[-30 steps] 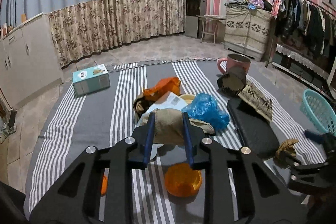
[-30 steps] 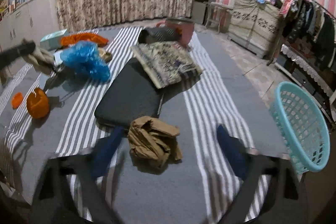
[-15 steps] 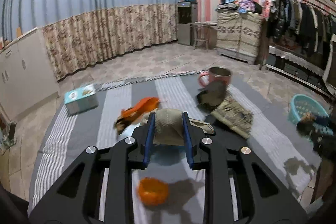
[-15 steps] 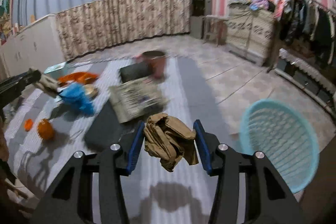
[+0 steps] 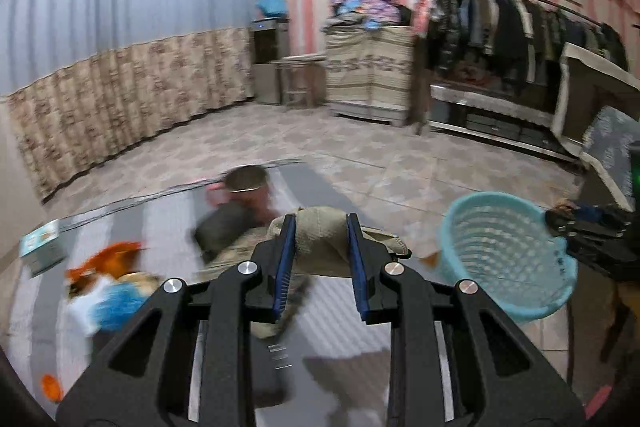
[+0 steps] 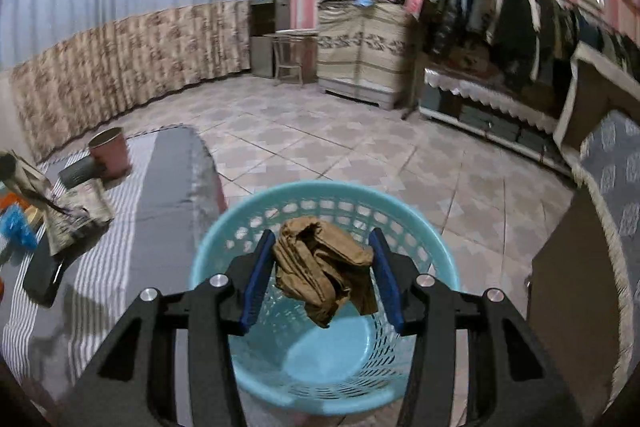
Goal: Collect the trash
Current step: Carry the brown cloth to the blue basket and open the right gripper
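Note:
My right gripper (image 6: pixel 322 273) is shut on a crumpled brown paper wad (image 6: pixel 324 267) and holds it directly above the open light-blue plastic basket (image 6: pixel 436 255). My left gripper (image 5: pixel 320 259) is shut on a beige crumpled wad (image 5: pixel 320 239) and holds it above the striped mat, left of the basket (image 5: pixel 500 259). The right gripper (image 5: pixel 580 223) shows at the basket's far rim in the left wrist view. The basket looks empty inside.
On the striped mat (image 5: pixel 168 223) lie an orange bag (image 5: pixel 108 259), a blue bag (image 5: pixel 116 307), a black pad, a patterned cloth (image 6: pixel 76 215), a pink cup (image 6: pixel 110 151) and a teal box (image 5: pixel 40 243). A cabinet edge (image 6: pixel 572 267) stands right of the basket. Tiled floor lies beyond.
Both grippers have swung right toward the basket with their wads. The right gripper closed on the brown wad, lifted it off the mat and now hangs over the basket.

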A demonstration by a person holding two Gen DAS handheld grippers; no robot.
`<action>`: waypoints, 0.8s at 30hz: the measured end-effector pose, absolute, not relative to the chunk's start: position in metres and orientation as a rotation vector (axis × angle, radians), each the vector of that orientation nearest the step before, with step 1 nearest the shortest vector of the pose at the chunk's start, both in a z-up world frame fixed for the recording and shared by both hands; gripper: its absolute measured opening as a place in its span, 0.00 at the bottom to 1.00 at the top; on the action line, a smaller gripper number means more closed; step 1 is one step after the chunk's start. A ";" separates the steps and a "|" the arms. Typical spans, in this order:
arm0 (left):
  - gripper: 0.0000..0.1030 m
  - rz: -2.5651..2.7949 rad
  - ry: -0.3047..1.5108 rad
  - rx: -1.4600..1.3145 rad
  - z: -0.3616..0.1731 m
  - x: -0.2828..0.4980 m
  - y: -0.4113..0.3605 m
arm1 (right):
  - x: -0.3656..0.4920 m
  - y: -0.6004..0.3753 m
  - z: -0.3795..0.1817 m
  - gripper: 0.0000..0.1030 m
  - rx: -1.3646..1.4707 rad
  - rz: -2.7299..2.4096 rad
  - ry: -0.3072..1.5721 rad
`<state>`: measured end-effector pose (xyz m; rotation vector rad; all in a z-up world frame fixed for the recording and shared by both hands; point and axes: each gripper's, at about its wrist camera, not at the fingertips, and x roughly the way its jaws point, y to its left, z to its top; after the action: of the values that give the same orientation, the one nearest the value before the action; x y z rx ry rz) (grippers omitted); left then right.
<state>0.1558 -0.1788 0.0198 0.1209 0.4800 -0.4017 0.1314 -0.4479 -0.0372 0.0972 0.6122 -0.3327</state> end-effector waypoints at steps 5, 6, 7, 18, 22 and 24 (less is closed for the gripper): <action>0.24 -0.511 0.495 0.127 0.005 0.155 -0.241 | 0.140 -0.467 -0.049 0.47 0.112 -0.362 0.614; 0.24 -0.526 0.499 0.128 0.001 0.156 -0.253 | 0.141 -0.472 -0.050 0.47 0.130 -0.369 0.610; 0.24 -0.536 0.503 0.128 -0.001 0.154 -0.260 | 0.140 -0.476 -0.051 0.47 0.148 -0.370 0.604; 0.71 -0.600 0.562 0.179 -0.030 0.177 -0.324 | 0.139 -0.518 -0.068 0.47 0.238 -0.436 0.616; 0.74 -0.576 0.564 0.165 -0.029 0.184 -0.314 | 0.141 -0.520 -0.073 0.47 0.250 -0.436 0.628; 0.80 -0.541 0.555 0.149 -0.026 0.188 -0.309 | 0.142 -0.515 -0.072 0.47 0.237 -0.430 0.632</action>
<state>0.1884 -0.3094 -0.0256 0.1494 0.5554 -0.5413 0.1422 -0.5154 -0.0722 0.2370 0.6322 -0.4296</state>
